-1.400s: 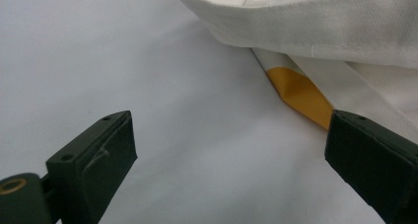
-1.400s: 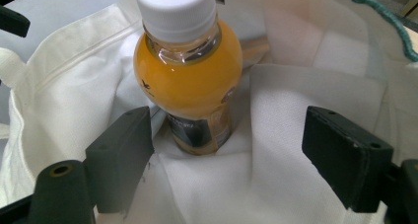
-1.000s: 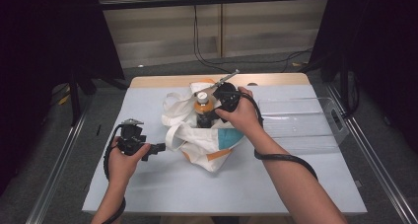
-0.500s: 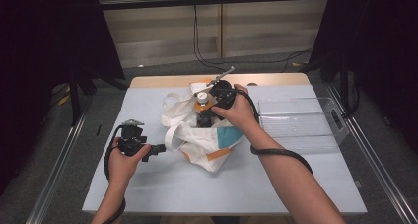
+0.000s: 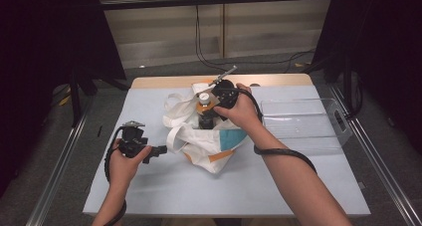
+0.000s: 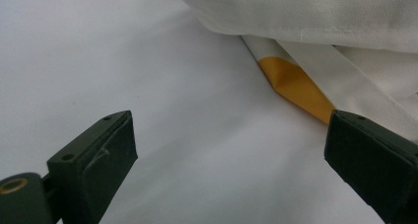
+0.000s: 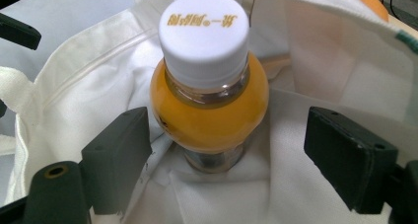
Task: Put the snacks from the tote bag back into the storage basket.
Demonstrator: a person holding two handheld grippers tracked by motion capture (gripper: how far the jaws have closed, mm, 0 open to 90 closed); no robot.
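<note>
— Where is the clear plastic bottle of orange juice with the white screw cap [image 7: 209, 81]?

— It stands upright inside the white fabric tote bag with orange and teal patches [image 5: 215, 141], between the two black fingers of the right gripper [image 7: 244, 160]. The left one is just beside its shoulder and the right one is farther off, so the fingers are spread wide and grip nothing. In the high view the bottle [image 5: 203, 102] sits just left of the right gripper [image 5: 211, 109], at the bag's far end.

— And the bag around it?

— Its cloth [image 7: 315, 86] bunches up on every side of the bottle and beneath the right fingers. Seen from above, it lies crumpled on the pale grey bench [image 5: 149, 186], its handles looped to the left.

— What about the other hand?

— The left gripper [image 5: 158, 150] points towards the bag's near edge. Its fingers [image 6: 96, 155] are wide apart and empty, low over bare bench, with the bag's white hem and an orange strip [image 6: 296, 86] just ahead of the right one.

— Anything farther out?

— A clear plastic tray [image 5: 303, 124] lies on the bench to the right of the right hand, apart from the bag.
</note>
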